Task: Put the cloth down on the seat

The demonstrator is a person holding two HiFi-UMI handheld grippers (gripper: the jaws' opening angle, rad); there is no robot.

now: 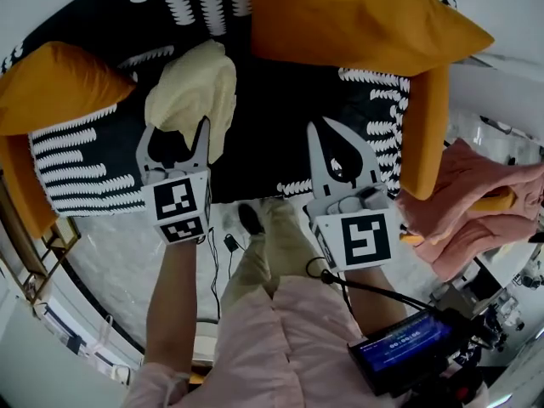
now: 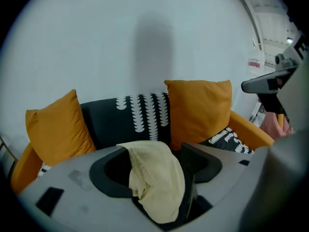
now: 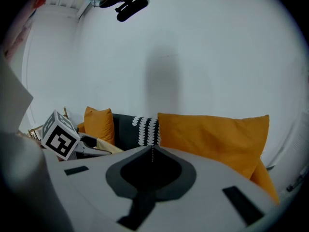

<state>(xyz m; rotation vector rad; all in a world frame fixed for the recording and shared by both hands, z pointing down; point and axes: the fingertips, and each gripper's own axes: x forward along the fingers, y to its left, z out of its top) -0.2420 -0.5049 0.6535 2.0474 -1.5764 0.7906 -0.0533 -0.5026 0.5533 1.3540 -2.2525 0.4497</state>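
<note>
The cream cloth (image 1: 191,92) lies bunched over the black-and-white patterned seat (image 1: 280,126) of the sofa. My left gripper (image 1: 177,130) is open around its near end, jaws wide apart. In the left gripper view the cloth (image 2: 154,178) fills the gap between the jaws and leans on the right one. I cannot tell whether it rests fully on the seat. My right gripper (image 1: 325,126) hovers over the seat's front right, shut and empty, its tips meeting (image 3: 153,149). The cloth (image 3: 108,146) shows small in the right gripper view.
Orange cushions stand at the sofa's left (image 1: 51,87) and back right (image 1: 357,15). An orange armrest (image 1: 425,134) bounds the seat on the right. Pink fabric (image 1: 476,202) lies beyond it. A screen device (image 1: 408,347) hangs near my right arm.
</note>
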